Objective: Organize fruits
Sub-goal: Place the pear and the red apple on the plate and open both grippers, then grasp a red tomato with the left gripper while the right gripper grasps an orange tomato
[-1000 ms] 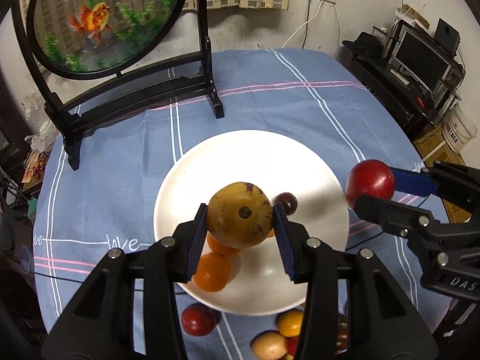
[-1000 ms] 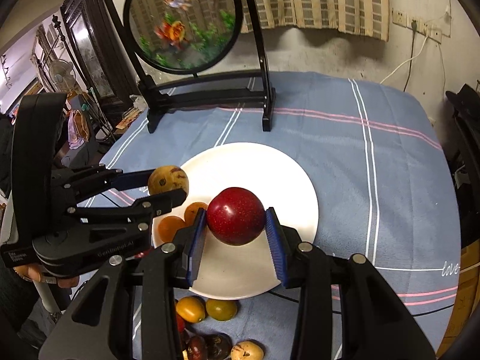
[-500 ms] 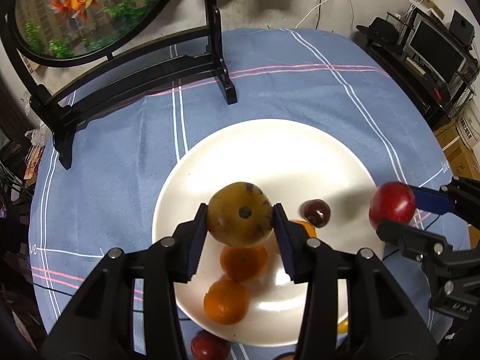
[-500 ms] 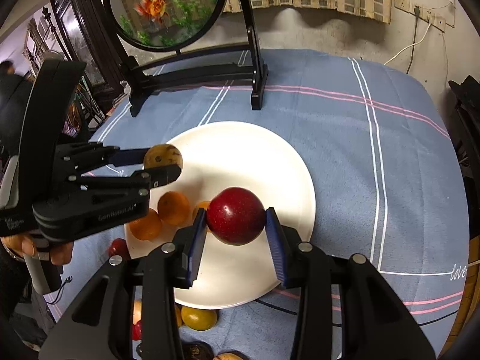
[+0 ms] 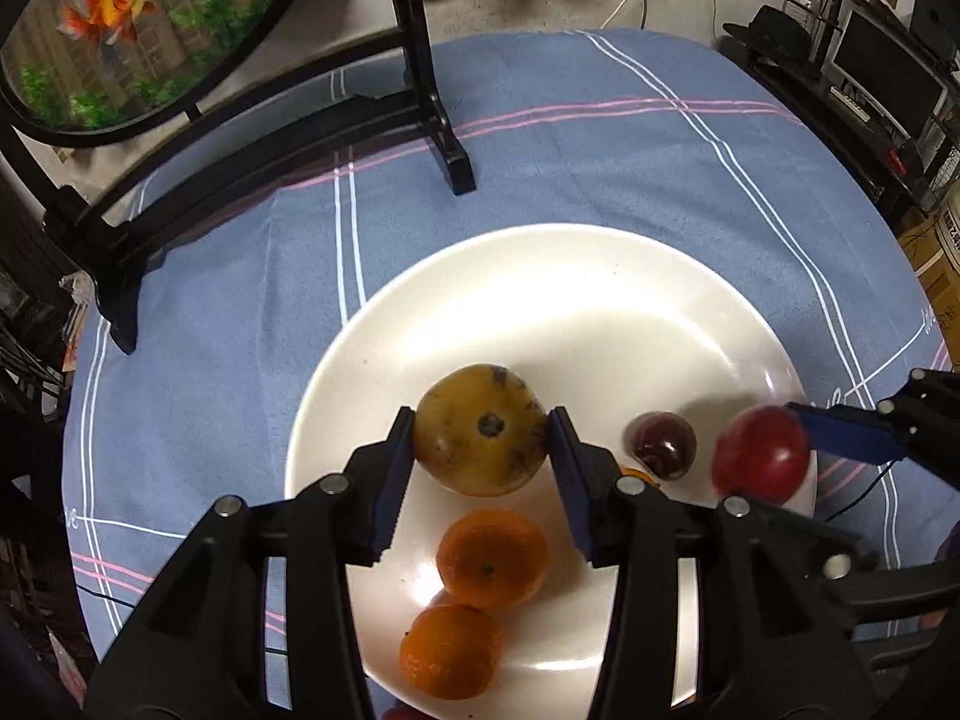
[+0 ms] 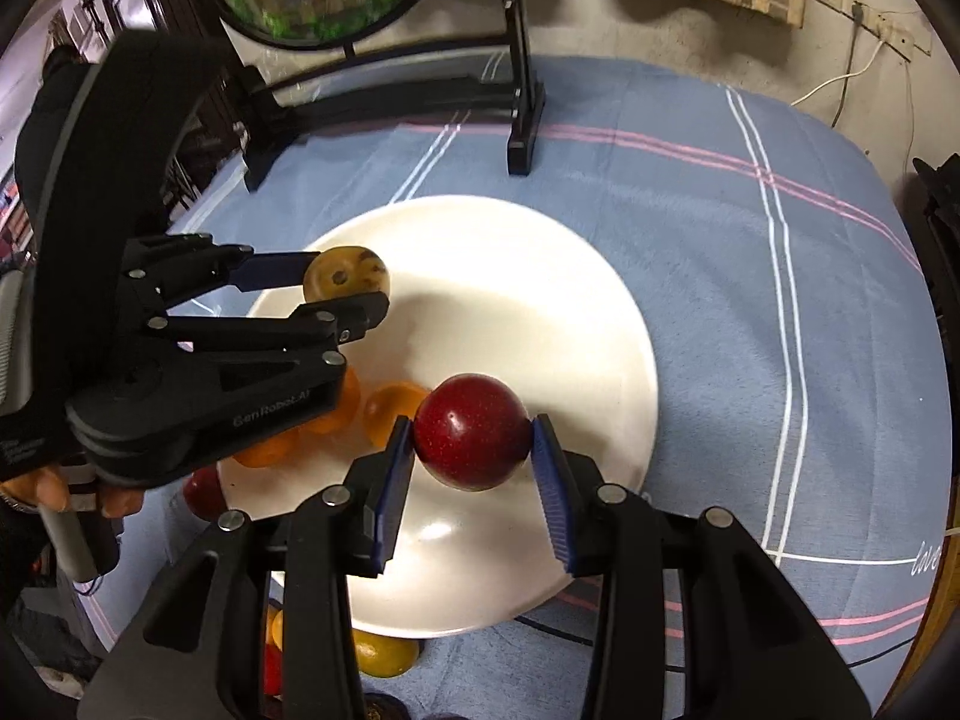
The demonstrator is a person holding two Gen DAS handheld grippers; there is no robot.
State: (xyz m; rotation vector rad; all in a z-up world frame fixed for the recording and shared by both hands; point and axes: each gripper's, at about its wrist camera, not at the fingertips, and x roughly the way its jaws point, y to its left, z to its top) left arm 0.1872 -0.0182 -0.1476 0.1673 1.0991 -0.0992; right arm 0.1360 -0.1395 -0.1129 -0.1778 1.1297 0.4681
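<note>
A white plate (image 5: 570, 300) sits on the blue striped tablecloth. My left gripper (image 5: 480, 450) is low over the plate's near half. A yellow-brown spotted fruit (image 5: 480, 429) sits between its blue pads, which still touch its sides while the jaws are opening. Below it on the plate lie two oranges (image 5: 492, 558) and, to the right, a dark plum (image 5: 660, 444). My right gripper (image 6: 473, 447) is shut on a red round fruit (image 6: 471, 429) above the plate's (image 6: 540, 276) near right part. The left gripper (image 6: 345, 291) with its yellow fruit (image 6: 345, 279) shows on the left of the right wrist view.
A round goldfish screen on a black stand (image 5: 420, 138) occupies the table's far left. Loose fruits (image 6: 384, 654) lie on the cloth just before the plate's near rim, and a red one (image 6: 204, 492) by its left rim. A person's hand (image 6: 36, 486) holds the left gripper. Shelves with a monitor (image 5: 888, 72) stand beyond the right edge.
Both grippers have sunk toward the plate and come further over it, each with its fruit still between the pads. The plate and the fruit on it look larger and closer.
</note>
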